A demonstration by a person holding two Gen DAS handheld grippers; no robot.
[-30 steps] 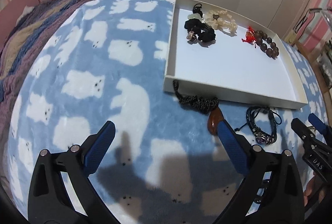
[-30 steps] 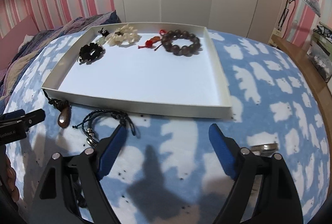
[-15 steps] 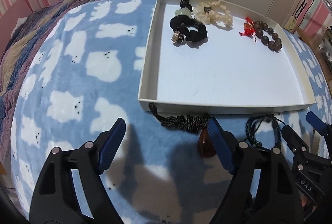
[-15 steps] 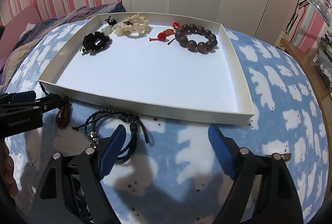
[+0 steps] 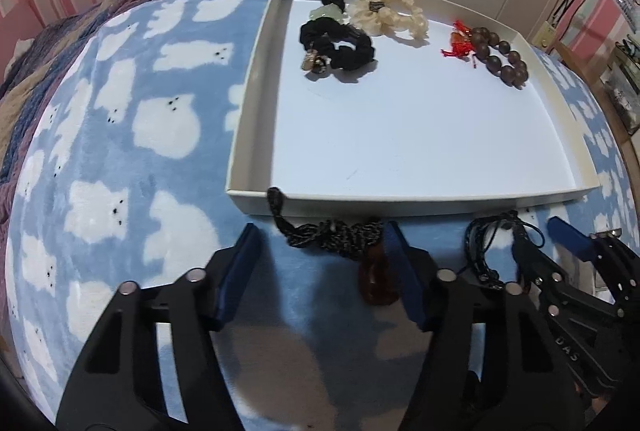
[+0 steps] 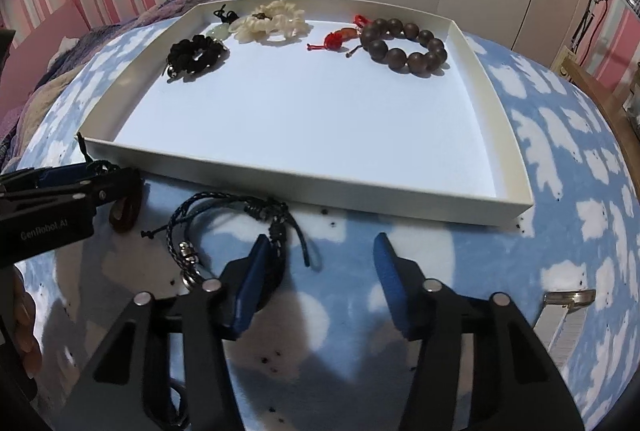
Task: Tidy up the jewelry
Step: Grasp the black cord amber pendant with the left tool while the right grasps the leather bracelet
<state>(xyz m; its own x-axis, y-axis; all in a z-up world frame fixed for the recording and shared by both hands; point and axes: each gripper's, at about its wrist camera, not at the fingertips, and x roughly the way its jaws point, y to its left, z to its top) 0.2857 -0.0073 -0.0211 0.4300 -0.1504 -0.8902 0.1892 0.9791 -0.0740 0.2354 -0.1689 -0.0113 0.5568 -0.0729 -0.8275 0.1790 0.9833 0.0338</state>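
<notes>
Left wrist: four pieces in tray [image 5: 256, 103], two outside (both tools [image 5: 320, 263] [image 6: 318, 271] spread).

Both grippers: black frames, silver screws, blue-padded fingers [image 5: 240, 271], white lettering.

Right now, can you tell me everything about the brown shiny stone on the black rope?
The amber-brown pendant looks glossy and see-through, like polished stone or resin, shaped like a teardrop. It hangs from a black braided cord bunched in a heap, with one end leaning against the white tray's front wall. It lies on the blue fleece blanket, outside the tray. The open left gripper sits around the cord, one finger overlapping the pendant.
</notes>
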